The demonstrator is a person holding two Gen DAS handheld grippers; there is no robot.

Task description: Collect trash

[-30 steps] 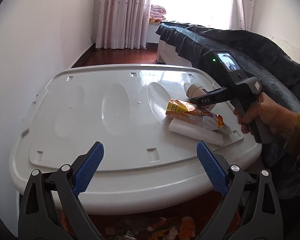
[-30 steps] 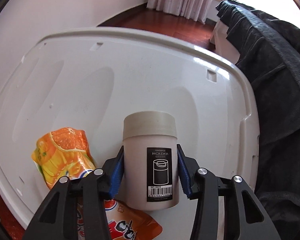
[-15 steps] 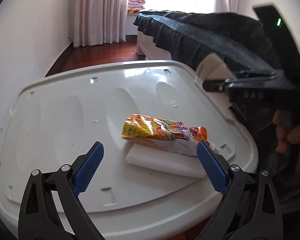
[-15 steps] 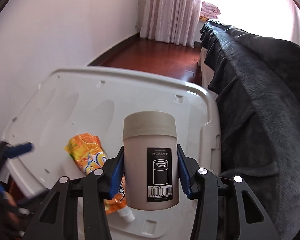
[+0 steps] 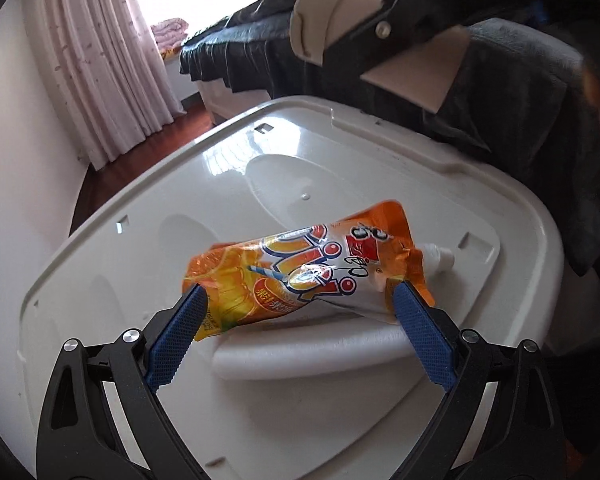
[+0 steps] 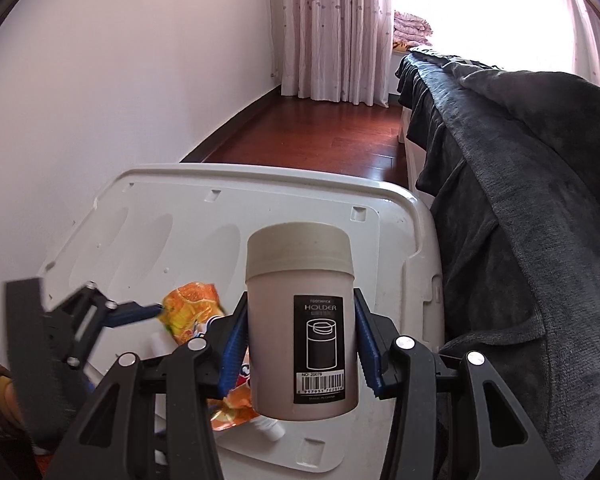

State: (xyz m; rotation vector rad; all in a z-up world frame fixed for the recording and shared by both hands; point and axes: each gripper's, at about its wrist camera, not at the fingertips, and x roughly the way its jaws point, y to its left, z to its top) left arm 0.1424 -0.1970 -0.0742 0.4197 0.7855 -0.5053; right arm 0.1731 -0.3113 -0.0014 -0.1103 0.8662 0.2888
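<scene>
Pouch (image 5: 300, 276): orange, crinkled, white spout, between spread left claw (image 5: 300, 320); right claw (image 6: 300, 348) clamps beige canister (image 6: 300, 316).

Bright window (image 6: 480, 20) glare; fisheye-curved edges; sharp.

jar (image 6: 302, 320) label: "TOOTHPICK HOLDER", "NO: 20076", barcode | orange pouch (image 5: 300, 276): Chinese characters, unreadable

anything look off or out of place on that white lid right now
The orange juice pouch is crumpled and lies askew, propped on a white foam block on the white lid. No spill shows.
</scene>
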